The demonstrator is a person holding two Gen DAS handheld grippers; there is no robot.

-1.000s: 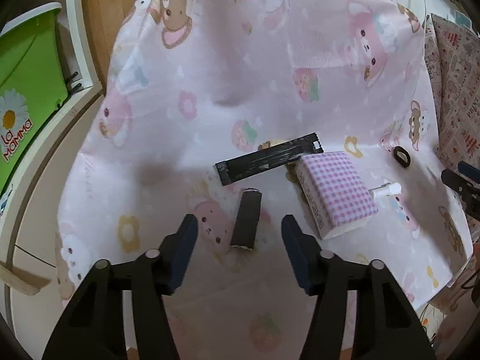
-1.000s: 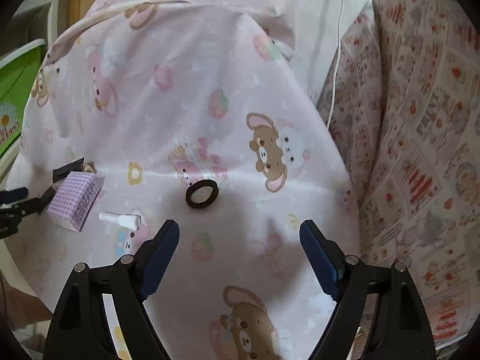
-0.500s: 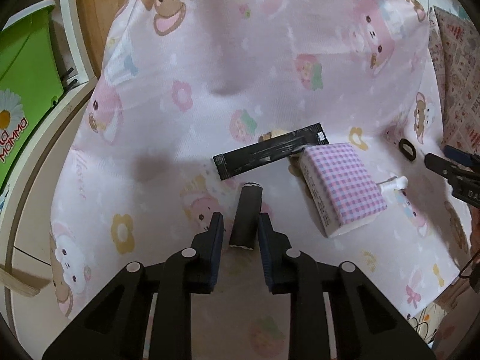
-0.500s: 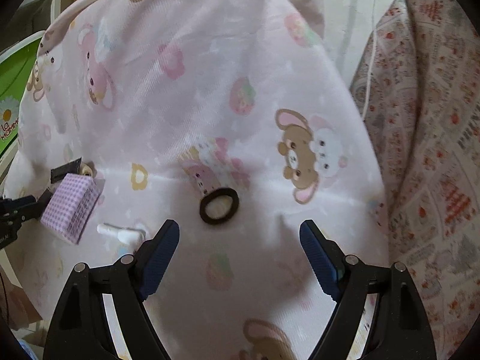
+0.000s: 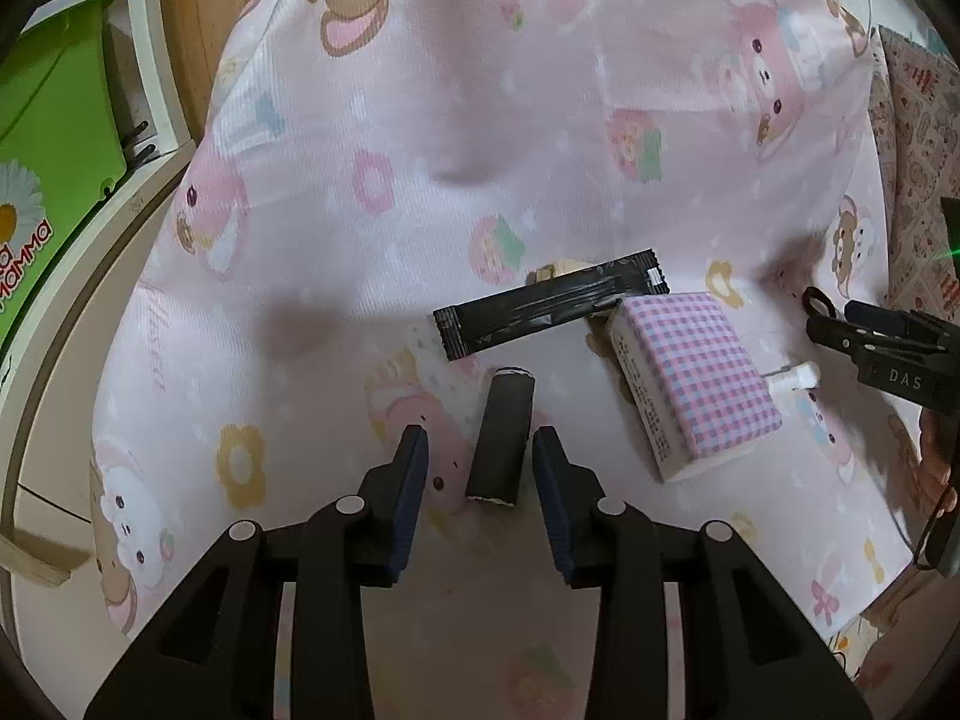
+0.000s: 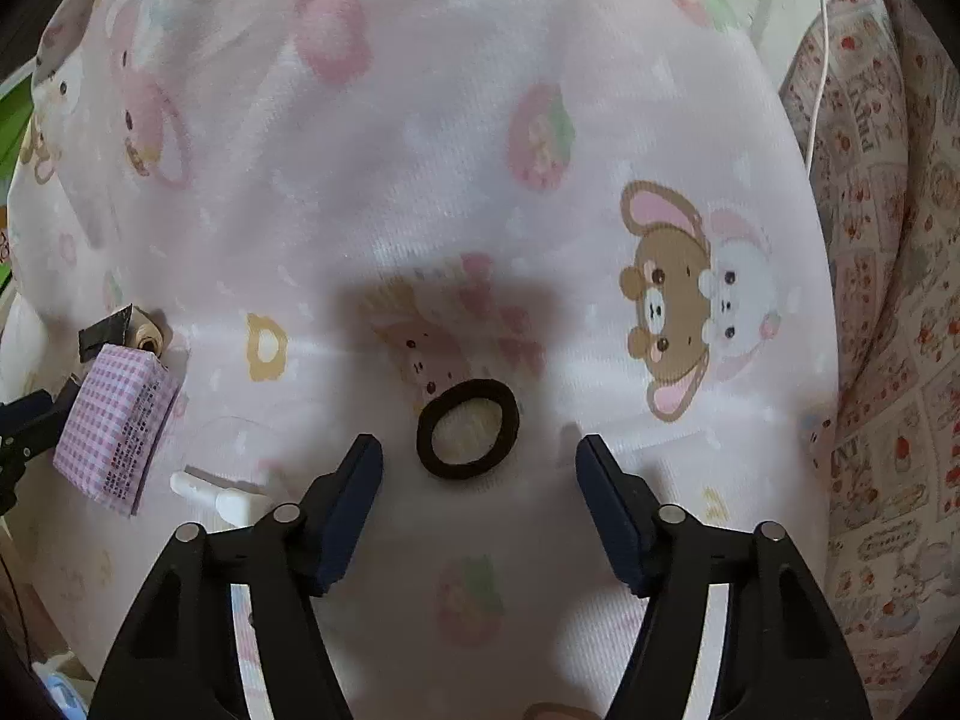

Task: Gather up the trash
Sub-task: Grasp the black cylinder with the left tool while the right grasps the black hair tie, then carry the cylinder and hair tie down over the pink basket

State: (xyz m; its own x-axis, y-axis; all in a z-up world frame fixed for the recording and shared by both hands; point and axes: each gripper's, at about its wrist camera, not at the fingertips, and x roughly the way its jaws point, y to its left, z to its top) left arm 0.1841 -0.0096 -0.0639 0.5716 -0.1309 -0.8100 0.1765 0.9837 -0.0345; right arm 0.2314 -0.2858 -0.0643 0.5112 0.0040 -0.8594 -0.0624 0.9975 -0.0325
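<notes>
Left gripper point(image 5: 480, 450) and right gripper point(image 6: 479, 461): matte black plastic fingers point(image 5: 403, 498) with dark blue pads, silver round screws along the arms.

The black wrapper point(image 6: 107, 333) lies mostly hidden behind the checked packet point(image 6: 117, 426).

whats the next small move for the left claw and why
Probably close the left claw on the small dark tube. The tube lies on the pink sheet between its pads, gaps on both sides; the jaws have just been reopening, so nothing is gripped yet.
</notes>
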